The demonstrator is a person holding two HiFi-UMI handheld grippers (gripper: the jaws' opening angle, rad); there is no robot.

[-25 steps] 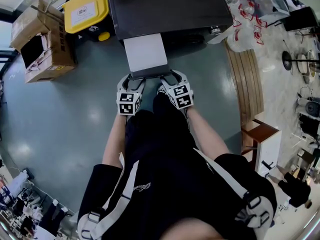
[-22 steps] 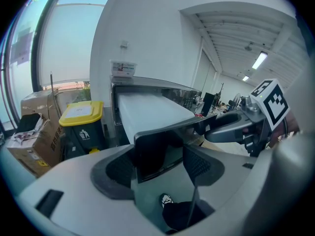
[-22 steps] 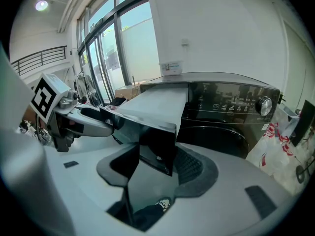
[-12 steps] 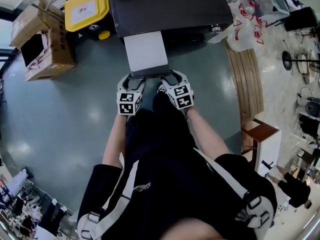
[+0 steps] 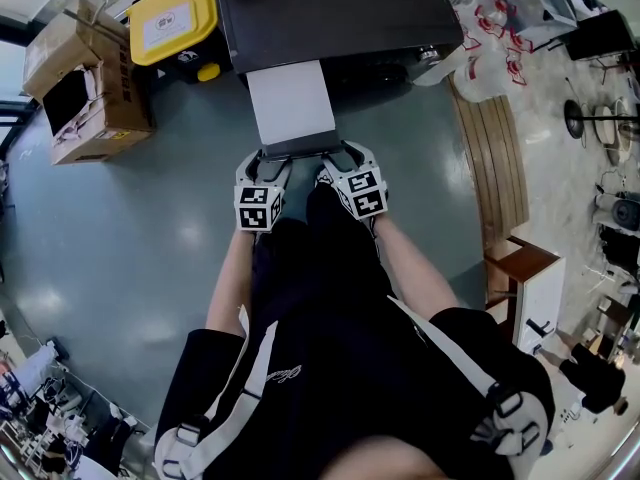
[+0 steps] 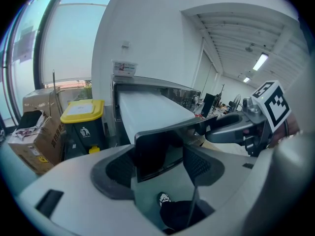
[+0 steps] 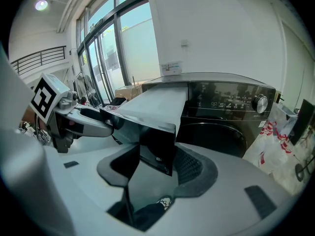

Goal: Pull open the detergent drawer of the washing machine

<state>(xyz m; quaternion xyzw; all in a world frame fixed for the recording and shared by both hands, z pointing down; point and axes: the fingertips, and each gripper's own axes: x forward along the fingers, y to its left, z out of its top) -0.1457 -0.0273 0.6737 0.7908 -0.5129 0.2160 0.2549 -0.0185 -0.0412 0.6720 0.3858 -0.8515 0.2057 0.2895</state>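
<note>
Clenching the front of the pulled-out detergent drawer point(image 5: 292, 103), left claw point(image 5: 272, 159) beside right claw point(image 5: 338, 154).

Far centre: dark washing machine point(image 5: 345, 13), its detergent drawer point(image 5: 292, 103) standing pulled out toward the near side, pale top, dark front panel. Left claw point(image 5: 268, 163) and right claw point(image 5: 338, 160), marker cubes uppermost, side by side at that panel's two ends, touching it. Far left: yellow-lidded bin point(image 5: 172, 16), open cardboard box point(image 5: 88, 88). Right: plastic bags point(image 5: 490, 43), wooden bench point(image 5: 495, 163). Grey floor point(image 5: 120, 238). Near: person's black shorts point(image 5: 320, 298).
</note>
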